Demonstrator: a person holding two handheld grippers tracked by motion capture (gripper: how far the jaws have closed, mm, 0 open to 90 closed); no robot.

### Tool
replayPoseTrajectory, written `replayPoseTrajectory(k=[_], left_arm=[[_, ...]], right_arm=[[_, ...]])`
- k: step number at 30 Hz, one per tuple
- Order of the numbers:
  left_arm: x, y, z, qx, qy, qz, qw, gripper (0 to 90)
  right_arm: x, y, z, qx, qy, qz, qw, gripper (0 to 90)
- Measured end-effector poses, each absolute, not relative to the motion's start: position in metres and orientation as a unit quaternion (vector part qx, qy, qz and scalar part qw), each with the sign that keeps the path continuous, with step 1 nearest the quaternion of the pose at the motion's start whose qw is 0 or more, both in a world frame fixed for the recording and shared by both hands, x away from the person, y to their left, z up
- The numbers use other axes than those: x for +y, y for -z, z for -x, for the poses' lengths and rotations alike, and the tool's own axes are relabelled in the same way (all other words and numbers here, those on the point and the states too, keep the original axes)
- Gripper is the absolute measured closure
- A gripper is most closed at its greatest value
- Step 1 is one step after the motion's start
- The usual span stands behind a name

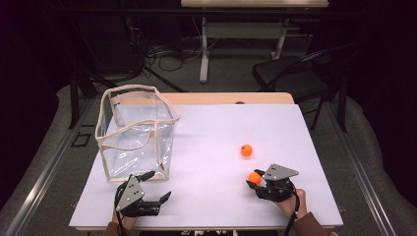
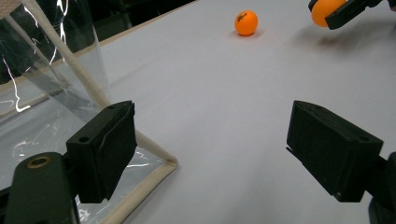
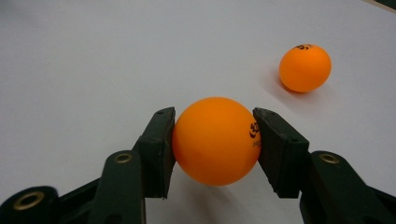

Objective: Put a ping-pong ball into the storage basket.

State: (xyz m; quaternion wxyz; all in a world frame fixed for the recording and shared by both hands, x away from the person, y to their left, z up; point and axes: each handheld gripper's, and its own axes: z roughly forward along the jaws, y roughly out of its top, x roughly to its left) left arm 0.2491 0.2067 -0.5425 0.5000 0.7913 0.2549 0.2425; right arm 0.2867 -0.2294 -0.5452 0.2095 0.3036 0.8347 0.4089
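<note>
**1 ball gripped, none bagged**

The right claw (image 3: 215, 140) is clamped on 1 ball (image 3: 215, 140) near the bench's (image 1: 206, 147) right. Ball 2 (image 1: 246, 150) lies just beyond. The left claw (image 2: 210, 149) gapes beside the bag (image 1: 135, 130), which looks unfilled.

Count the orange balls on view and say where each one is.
2. One orange ball is clamped between the fingers of the right gripper. The other ball lies free on the white table, just beyond that gripper. None seems hidden in the clear bag.
</note>
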Motion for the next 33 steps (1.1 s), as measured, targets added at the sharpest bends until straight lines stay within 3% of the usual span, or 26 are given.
replayPoseTrajectory(k=[33], left_arm=[[0.206,0.543,-0.250,0.255,-0.239,-0.794,0.498,15.9]], right_arm=[[-0.209,0.542,-0.296,0.836,-0.421,-0.286,0.205,50.2]])
